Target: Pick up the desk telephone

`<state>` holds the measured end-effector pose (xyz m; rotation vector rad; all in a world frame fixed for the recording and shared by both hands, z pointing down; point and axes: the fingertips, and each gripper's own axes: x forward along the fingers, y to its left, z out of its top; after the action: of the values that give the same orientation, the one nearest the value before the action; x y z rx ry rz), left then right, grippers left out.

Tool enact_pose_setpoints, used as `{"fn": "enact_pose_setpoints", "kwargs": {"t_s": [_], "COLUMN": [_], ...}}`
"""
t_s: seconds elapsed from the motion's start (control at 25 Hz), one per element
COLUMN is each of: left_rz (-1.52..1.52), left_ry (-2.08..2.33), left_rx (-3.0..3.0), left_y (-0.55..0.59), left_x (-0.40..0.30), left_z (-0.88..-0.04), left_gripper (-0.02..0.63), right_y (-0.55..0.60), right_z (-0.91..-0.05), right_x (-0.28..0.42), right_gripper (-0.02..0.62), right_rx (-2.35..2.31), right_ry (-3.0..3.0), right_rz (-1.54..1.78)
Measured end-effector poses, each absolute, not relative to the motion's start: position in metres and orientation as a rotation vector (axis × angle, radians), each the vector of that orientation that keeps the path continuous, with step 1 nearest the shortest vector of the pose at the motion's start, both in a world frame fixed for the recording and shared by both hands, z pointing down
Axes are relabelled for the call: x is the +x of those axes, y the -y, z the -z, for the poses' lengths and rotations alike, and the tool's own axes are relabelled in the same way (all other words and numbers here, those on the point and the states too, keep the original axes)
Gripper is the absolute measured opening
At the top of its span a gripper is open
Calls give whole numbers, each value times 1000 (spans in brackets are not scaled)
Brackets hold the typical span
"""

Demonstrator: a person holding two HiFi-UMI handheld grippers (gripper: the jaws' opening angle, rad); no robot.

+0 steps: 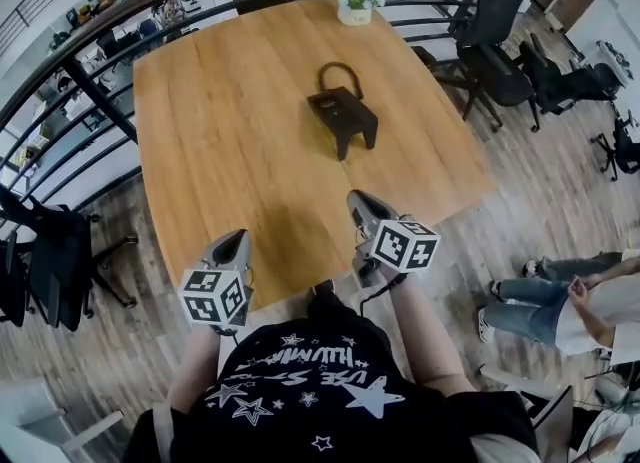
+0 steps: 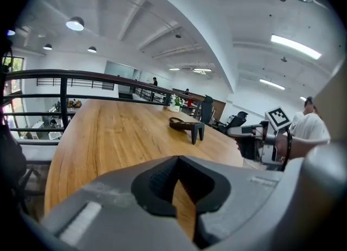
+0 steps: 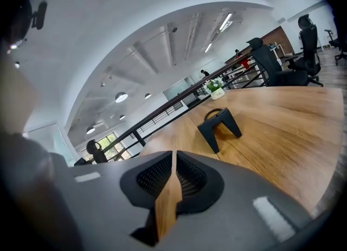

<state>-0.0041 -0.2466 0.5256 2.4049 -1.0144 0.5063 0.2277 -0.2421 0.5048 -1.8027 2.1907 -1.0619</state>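
The dark desk telephone with its looped cord stands near the middle of the wooden table. It shows ahead of both grippers, as the telephone in the left gripper view and the telephone in the right gripper view. My left gripper hovers over the table's near edge, left of centre, shut and empty. My right gripper is further forward, over the near part of the table, also shut with nothing in it. Both are well short of the telephone. The left gripper's and right gripper's jaws show only a thin slit.
A small potted plant sits at the table's far edge, by a dark curved railing. Black office chairs stand at the far right, another chair at the left. A person sits on the floor at the right.
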Motion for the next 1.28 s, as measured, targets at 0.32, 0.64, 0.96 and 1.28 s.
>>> {"fn": "enact_pose_setpoints", "kwargs": {"t_s": [0.32, 0.64, 0.96, 1.28], "left_rz": [-477, -449, -481, -514], "left_ry": [1077, 1116, 1169, 1175], "left_rx": [2403, 2417, 2388, 2349], "left_y": [276, 299, 310, 323], "left_x": [27, 61, 77, 90], "left_z": [-518, -510, -514, -526], "left_gripper": [2, 2, 2, 2], "right_y": [283, 321, 352, 385], "right_z": [-509, -516, -552, -575], "right_x": [261, 298, 323, 324], "right_gripper": [178, 295, 316, 318], "right_rx": [-1692, -1496, -1486, -1416], "right_ry": [-2042, -1705, -1552, -1476], "right_rz": [1182, 1358, 1458, 1522]}}
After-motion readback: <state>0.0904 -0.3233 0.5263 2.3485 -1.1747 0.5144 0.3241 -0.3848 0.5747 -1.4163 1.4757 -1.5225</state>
